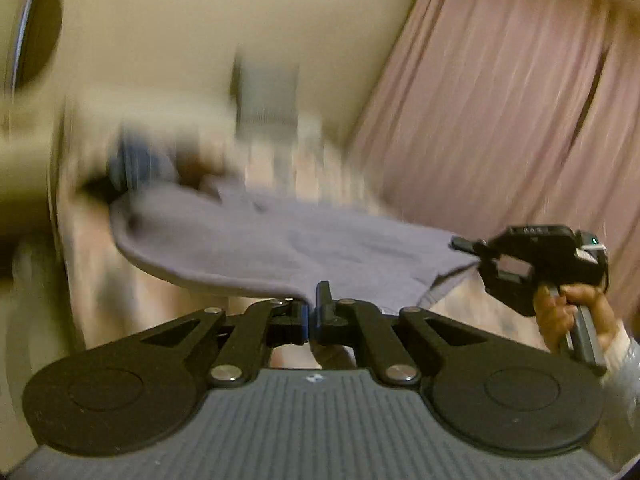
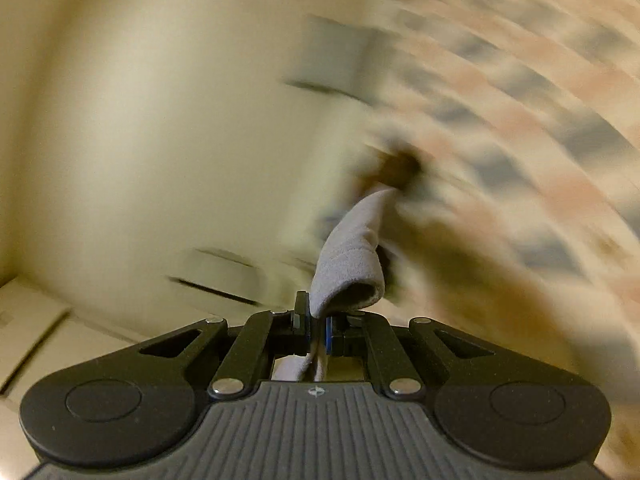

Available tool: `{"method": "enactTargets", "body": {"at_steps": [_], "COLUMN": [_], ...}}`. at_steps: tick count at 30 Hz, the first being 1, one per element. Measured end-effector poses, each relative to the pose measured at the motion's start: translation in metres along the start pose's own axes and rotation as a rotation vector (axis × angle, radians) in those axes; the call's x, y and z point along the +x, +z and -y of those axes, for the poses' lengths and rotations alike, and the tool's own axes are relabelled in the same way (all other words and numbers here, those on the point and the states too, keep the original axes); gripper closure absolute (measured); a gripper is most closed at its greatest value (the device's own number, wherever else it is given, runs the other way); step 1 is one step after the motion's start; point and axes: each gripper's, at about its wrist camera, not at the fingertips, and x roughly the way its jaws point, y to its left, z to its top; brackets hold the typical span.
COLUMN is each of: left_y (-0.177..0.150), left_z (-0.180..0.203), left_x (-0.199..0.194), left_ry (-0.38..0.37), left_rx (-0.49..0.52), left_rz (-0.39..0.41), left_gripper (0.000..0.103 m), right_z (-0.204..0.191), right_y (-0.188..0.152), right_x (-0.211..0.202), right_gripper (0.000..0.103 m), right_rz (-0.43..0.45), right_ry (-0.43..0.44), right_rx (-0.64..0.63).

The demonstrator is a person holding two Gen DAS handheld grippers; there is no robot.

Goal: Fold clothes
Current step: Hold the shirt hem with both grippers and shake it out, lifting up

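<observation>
Grey garment (image 1: 280,248): edges clamped in left hand-held gripper (image 1: 312,304) and right hand-held gripper (image 2: 316,320), spread between them. Background heavily motion-blurred; surface beneath indistinct. Pink curtain (image 1: 500,120) behind.

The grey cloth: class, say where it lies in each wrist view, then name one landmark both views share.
Left wrist view: the grey cloth spreads across the middle, its near edge pinched in the left gripper and its right corner in the right gripper.
Right wrist view: the cloth rises from the right gripper, low centre, as a narrow folded strip.
Shared landmark: the pink and grey patterned sheet, blurred in both.
</observation>
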Motion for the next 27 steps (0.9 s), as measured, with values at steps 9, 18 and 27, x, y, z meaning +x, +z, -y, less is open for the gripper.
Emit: {"method": "enactTargets", "body": {"at_steps": [9, 18, 27], "left_y": [-0.296, -0.328, -0.356], "left_z": [-0.029, -0.076, -0.093], "left_x": [0.097, 0.094, 0.123], "left_ry": [0.159, 0.080, 0.058], "left_rx": [-0.054, -0.459, -0.662], "left_rz": [-0.540, -0.509, -0.485], "left_gripper": [0.102, 0.081, 0.087], "right_z": [0.285, 0.322, 0.326], "right_y": [-0.135, -0.138, -0.133], "right_x": [-0.030, -0.035, -0.007], "right_gripper": [0.097, 0.059, 0.096], "right_rz": [-0.189, -0.104, -0.107], "right_ry": [-0.424, -0.332, -0.335], "right_rx": [0.226, 0.238, 0.150]}}
